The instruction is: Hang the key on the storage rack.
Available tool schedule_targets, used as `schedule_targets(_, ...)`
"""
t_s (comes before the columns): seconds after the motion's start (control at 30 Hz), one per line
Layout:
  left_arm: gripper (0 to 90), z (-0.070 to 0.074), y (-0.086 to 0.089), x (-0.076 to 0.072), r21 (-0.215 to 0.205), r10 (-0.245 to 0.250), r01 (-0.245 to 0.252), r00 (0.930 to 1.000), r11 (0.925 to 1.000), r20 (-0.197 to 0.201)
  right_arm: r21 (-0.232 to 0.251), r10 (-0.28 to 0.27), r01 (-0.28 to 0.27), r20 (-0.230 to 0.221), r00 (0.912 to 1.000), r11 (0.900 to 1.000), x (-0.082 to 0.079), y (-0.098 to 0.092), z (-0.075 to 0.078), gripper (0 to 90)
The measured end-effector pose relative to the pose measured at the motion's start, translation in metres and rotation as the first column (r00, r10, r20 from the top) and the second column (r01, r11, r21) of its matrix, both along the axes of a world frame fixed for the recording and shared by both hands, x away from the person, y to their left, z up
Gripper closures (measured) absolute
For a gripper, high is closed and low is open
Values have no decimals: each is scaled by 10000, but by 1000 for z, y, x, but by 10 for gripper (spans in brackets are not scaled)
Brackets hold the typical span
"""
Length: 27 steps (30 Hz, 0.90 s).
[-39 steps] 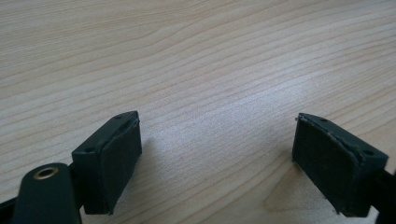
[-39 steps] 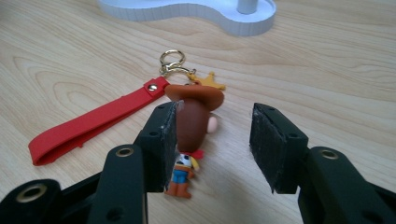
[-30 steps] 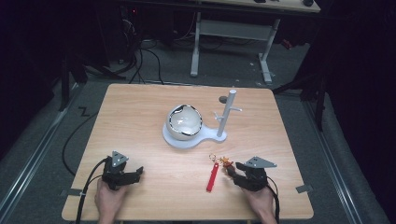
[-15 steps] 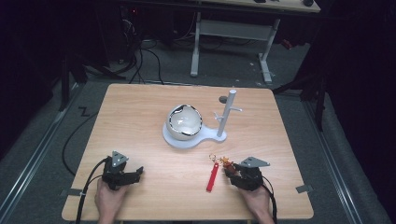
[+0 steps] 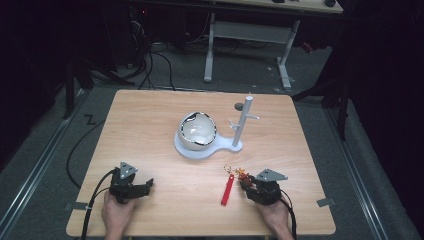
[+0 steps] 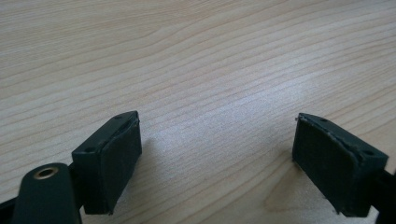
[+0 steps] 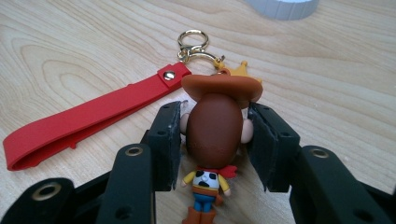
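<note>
Your two hands sit at the near edge of a pale wooden table [image 5: 150,130], each holding a black gripper. Your left gripper [image 5: 142,187] rests near the left corner, its jaws spread wide over bare wood with nothing between them. Your right gripper [image 7: 215,135] rests near the right corner, and its jaws have just been closing; they now press on either side of the head of a small cowboy figure [image 7: 215,140] in a brown hat, which lies on the table as the charm of a keychain. Just left of the figure, a red strap [image 7: 88,122] lies flat on the wood, joined to the charm by a gold ring [image 7: 191,41]. Farther off, near the table's middle, a white stand [image 5: 207,147] carries a rounded white bowl [image 5: 197,130] and, to its right, an upright post with short pegs [image 5: 244,120].
</note>
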<state>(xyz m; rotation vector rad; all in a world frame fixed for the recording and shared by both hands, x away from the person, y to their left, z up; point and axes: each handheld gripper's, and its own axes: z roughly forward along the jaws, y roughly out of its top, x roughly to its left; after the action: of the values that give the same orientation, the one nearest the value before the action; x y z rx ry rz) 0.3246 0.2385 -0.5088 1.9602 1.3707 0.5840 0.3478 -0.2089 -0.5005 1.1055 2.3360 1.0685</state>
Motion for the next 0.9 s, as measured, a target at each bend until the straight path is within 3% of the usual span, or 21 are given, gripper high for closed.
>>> schedule_targets(0.27,163,0,0,0,1,0,0,10000,10000,0,139,12,-14,143,9999,9999,-2,-3,7,568)
schedule_targets(0.9,164,0,0,0,0,-1,1,10000,10000,0,307,53,-86,1063,9943,9995,-9,-16,40,569)
